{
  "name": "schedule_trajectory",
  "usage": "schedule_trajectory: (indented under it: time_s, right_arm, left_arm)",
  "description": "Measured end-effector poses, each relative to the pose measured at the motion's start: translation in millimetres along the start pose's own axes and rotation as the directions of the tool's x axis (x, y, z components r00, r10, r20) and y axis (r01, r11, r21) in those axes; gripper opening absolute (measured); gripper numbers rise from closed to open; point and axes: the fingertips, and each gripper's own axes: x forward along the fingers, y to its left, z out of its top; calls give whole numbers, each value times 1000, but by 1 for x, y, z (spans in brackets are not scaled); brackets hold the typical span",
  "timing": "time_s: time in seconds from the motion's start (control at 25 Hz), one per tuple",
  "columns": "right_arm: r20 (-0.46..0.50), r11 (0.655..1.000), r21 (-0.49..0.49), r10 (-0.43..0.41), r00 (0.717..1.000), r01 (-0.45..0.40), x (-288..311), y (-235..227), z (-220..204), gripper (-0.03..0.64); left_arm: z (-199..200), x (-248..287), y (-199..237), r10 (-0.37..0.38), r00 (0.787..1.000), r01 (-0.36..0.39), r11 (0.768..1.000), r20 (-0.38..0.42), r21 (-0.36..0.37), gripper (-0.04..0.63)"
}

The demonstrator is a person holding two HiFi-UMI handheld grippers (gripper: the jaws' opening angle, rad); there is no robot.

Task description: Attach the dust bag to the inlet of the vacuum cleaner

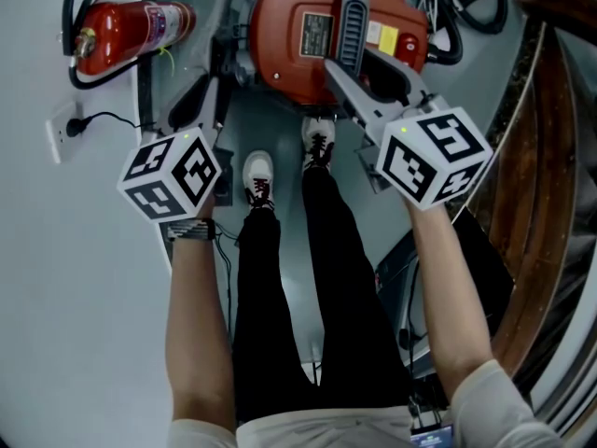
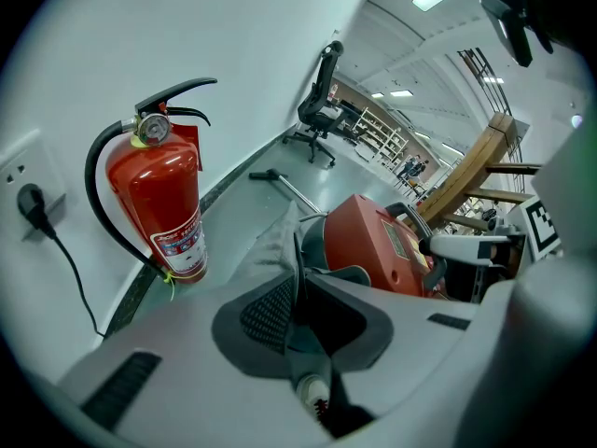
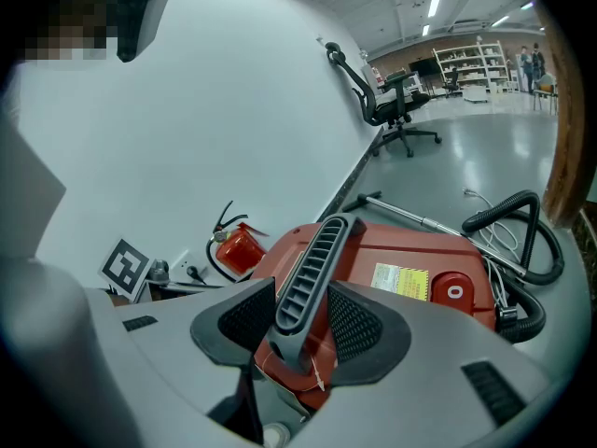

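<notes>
The red vacuum cleaner (image 1: pixel 289 45) stands on the floor in front of my feet, with a dark ribbed handle (image 1: pixel 352 26) along its top. My right gripper (image 1: pixel 353 80) is shut on that handle (image 3: pixel 312 278), one pad on each side. To the left of the vacuum cleaner (image 2: pixel 373 245), my left gripper (image 1: pixel 201 101) is shut on a thin grey sheet, the dust bag (image 2: pixel 278 241). The sheet rises edge-on from between the pads. The vacuum's inlet is not visible in any view.
A red fire extinguisher (image 1: pixel 131 28) stands against the white wall at the left, next to a wall socket (image 1: pixel 65 129) with a plug in it. A black hose and cables (image 3: pixel 522 241) lie behind the vacuum. A wooden structure (image 1: pixel 541 157) stands at the right. An office chair (image 2: pixel 322 101) is far back.
</notes>
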Motion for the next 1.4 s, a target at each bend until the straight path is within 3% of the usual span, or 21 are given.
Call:
schedule_trajectory:
  time_s: [1.4]
  right_arm:
    - [-5,1000,3,10,1000,-10,1,0,-1,178]
  left_arm:
    - [-2,3,-7,-25,999,25,1000,-19,-5,37]
